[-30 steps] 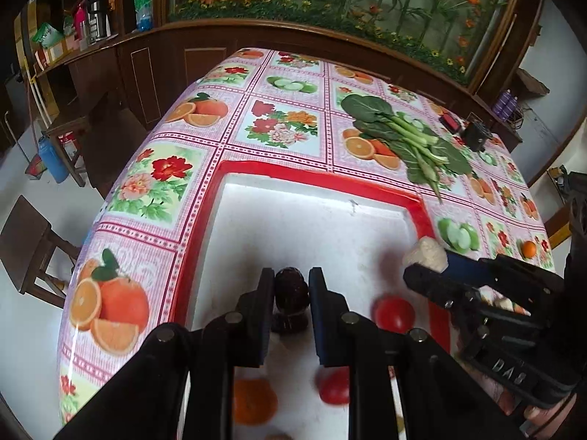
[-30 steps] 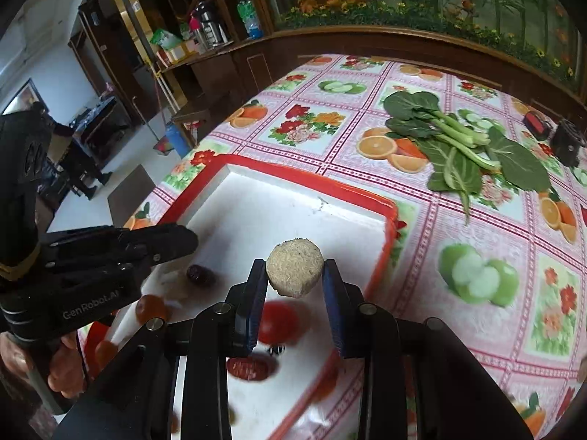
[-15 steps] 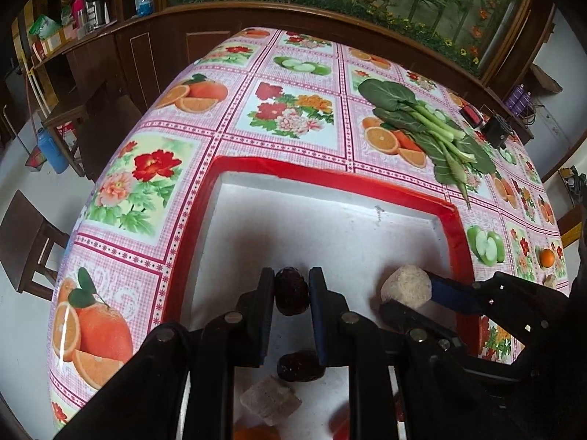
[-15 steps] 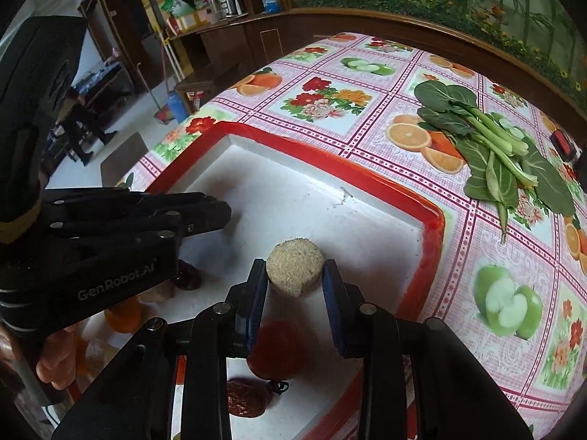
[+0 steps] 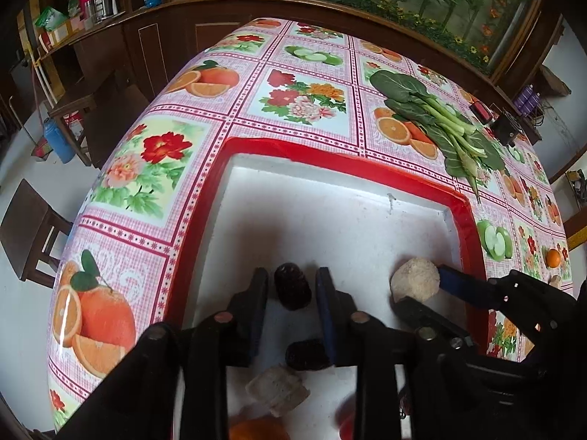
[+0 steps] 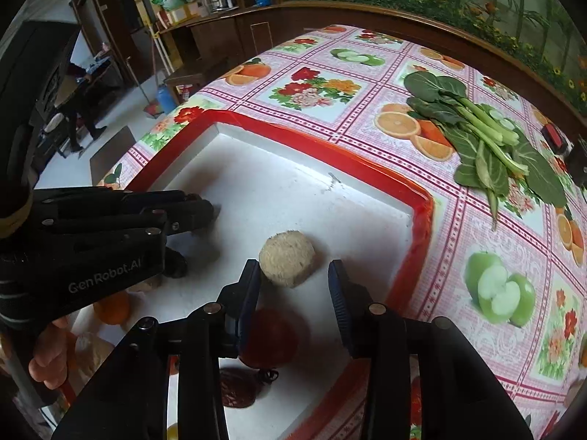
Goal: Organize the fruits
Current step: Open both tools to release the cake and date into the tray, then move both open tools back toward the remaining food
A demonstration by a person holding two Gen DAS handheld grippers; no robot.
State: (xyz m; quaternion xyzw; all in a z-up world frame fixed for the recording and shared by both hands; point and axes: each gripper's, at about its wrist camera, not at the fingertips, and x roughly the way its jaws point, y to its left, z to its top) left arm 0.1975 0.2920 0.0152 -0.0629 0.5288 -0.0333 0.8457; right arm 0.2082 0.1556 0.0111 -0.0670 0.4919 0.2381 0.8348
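Both jaws opening: left tool (image 5: 291, 288) around dark date (image 5: 292, 286); right tool (image 6: 295, 286) letting go of tan round cake (image 6: 287, 258); open wider, then lift straight up off white tray (image 6: 418, 216).

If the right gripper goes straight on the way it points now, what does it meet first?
Probably the round tan fruit lying between the opening jaws of the right gripper, then the white floor of the red-rimmed tray. Depth is unclear.

2 dark dates (image 5: 292, 286), 2 tan blocks (image 5: 415, 279), 1 tray (image 5: 330, 157), 1 greens bunch (image 5: 440, 124).
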